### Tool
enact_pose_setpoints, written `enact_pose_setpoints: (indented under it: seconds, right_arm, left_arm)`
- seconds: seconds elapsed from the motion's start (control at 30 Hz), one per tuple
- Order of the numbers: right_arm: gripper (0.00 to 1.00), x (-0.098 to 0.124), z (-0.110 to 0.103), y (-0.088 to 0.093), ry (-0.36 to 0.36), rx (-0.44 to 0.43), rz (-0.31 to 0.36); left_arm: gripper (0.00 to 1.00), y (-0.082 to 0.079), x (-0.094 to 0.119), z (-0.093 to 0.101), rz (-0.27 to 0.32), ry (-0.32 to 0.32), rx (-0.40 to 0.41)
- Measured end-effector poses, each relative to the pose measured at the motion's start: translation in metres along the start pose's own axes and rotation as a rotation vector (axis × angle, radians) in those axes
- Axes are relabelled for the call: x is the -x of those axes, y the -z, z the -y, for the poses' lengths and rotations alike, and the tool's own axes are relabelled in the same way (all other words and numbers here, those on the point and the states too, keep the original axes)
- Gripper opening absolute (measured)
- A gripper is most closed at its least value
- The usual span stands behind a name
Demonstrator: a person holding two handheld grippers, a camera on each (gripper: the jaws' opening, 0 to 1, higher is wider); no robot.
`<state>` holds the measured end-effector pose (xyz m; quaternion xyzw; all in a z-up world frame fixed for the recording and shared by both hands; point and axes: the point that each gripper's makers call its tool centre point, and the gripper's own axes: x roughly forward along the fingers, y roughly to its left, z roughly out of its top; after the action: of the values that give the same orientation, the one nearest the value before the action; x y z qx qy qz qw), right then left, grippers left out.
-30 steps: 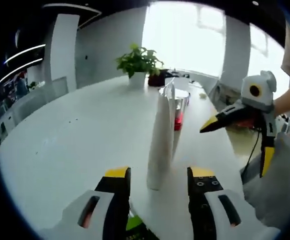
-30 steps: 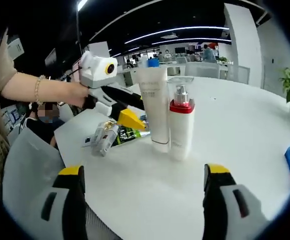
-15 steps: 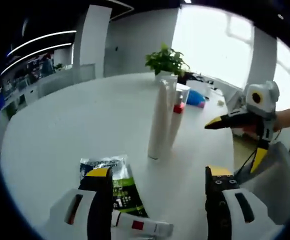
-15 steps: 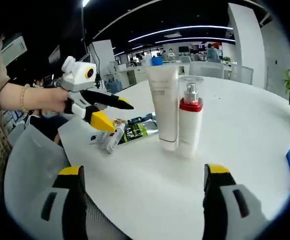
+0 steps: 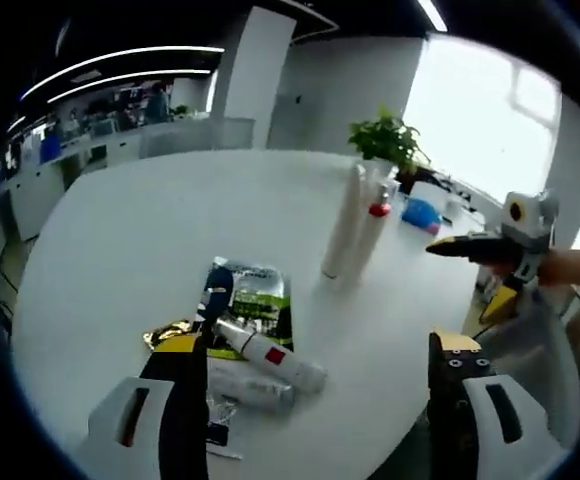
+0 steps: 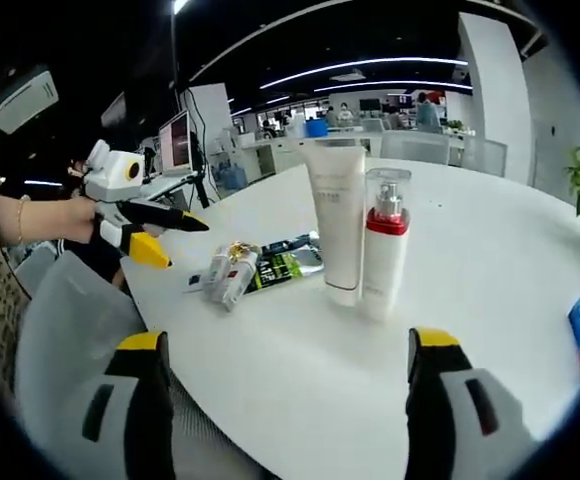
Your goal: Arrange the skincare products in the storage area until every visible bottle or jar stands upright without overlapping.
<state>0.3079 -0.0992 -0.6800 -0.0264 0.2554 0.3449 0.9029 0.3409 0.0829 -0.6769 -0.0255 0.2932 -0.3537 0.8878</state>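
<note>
**On the white table: two upright, the rest lying flat**

Your white tube [image 6: 336, 220] and the red-collared pump bottle [image 6: 383, 245] stand upright, just beside each other, mid-table [image 6: 490, 260]. Left of them, two small bottles [image 6: 228, 274] lie flat on a green sachet [image 6: 275, 268]. Your left gripper [image 5: 310, 400] hangs above those lying items [image 5: 266, 355], jaws wide apart, holding nothing. Your right gripper [image 6: 282, 400] is likewise spread and empty, near the table edge.
</note>
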Motion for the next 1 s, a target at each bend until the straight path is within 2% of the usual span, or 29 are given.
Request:
enact_pose_setpoints:
  seconds: [0.27, 0.5, 0.73, 1.0]
  right_arm:
    - [0.99, 0.006, -0.004, 0.003, 0.0, -0.004, 0.001]
    - [0.99, 0.009, -0.008, 0.006, 0.005, -0.009, -0.002]
    - [0.98, 0.01, -0.011, 0.011, 0.004, -0.014, -0.012]
    - [0.97, 0.008, -0.014, 0.009, 0.004, -0.016, -0.018]
  left_arm:
    - [0.95, 0.018, 0.029, 0.001, 0.014, -0.052, 0.062]
    - [0.97, 0.033, 0.048, 0.002, 0.004, -0.084, 0.073]
    - [0.97, 0.034, 0.054, 0.0, 0.01, -0.105, 0.089]
    - [0.97, 0.03, 0.053, -0.001, 0.007, -0.099, 0.081]
